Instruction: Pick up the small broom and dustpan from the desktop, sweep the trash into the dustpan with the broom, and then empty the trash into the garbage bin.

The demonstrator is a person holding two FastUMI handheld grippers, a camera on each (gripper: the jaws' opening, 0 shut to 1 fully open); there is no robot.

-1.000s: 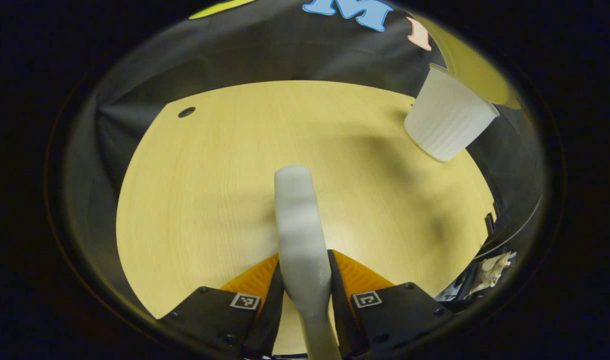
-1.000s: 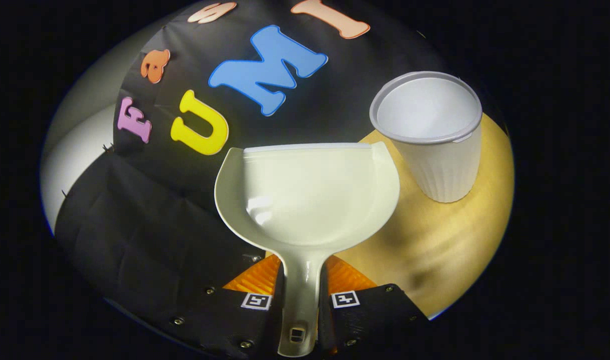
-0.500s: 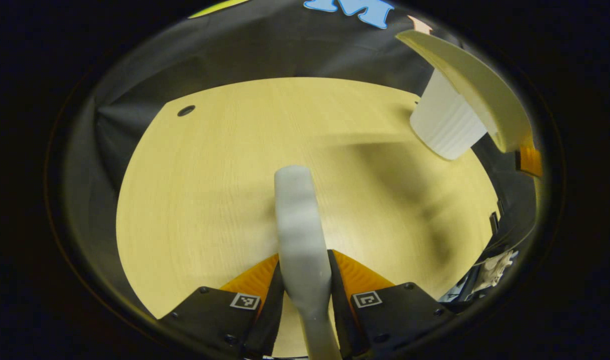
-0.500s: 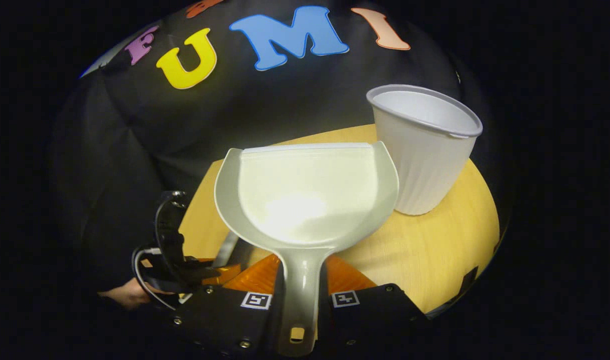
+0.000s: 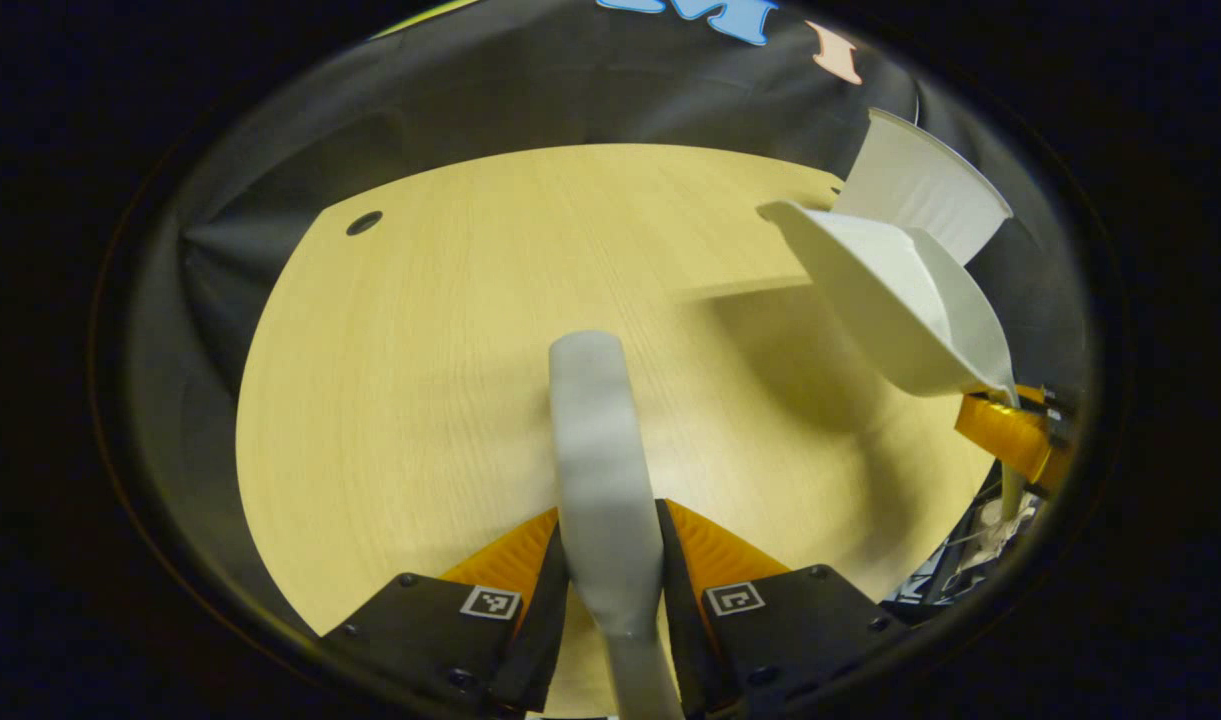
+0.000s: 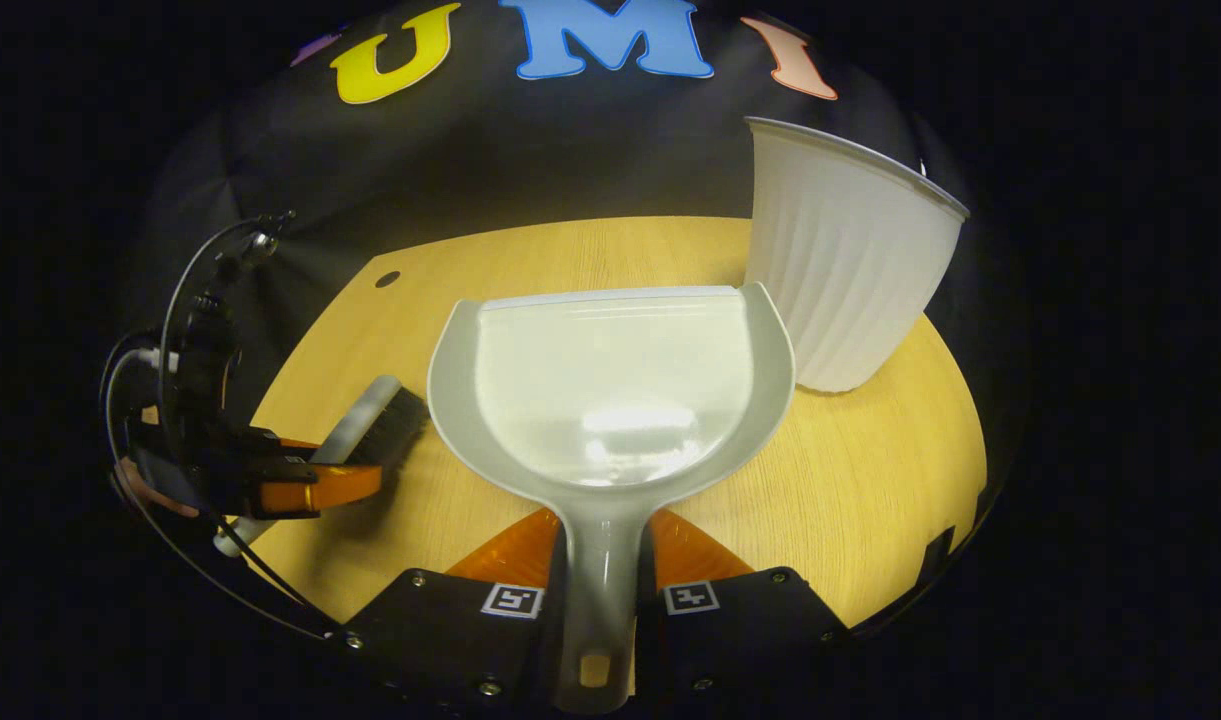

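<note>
My left gripper point(image 5: 610, 545) is shut on the small grey broom point(image 5: 595, 440), which points forward over the wooden desktop point(image 5: 420, 350). In the right gripper view the broom point(image 6: 368, 425) shows its dark bristles facing down, close above the desk, with the left gripper point(image 6: 305, 487) at the far left. My right gripper point(image 6: 598, 545) is shut on the handle of the pale dustpan point(image 6: 610, 390), whose pan looks empty and is held over the desk. From the left gripper view the dustpan point(image 5: 895, 300) hangs tilted at the right, just in front of the white ribbed garbage bin point(image 5: 925, 195).
The garbage bin point(image 6: 840, 270) stands upright at the desk's far right corner, beside the dustpan's right edge. A small round hole point(image 5: 363, 222) sits near the desk's far left edge. Black cloth walls surround the desk. Cables trail from the left gripper's housing point(image 6: 200, 350).
The right gripper has swung the dustpan down and left from beside the bin to low over the desk. The left gripper and broom have come into its view. The left gripper barely moved.
</note>
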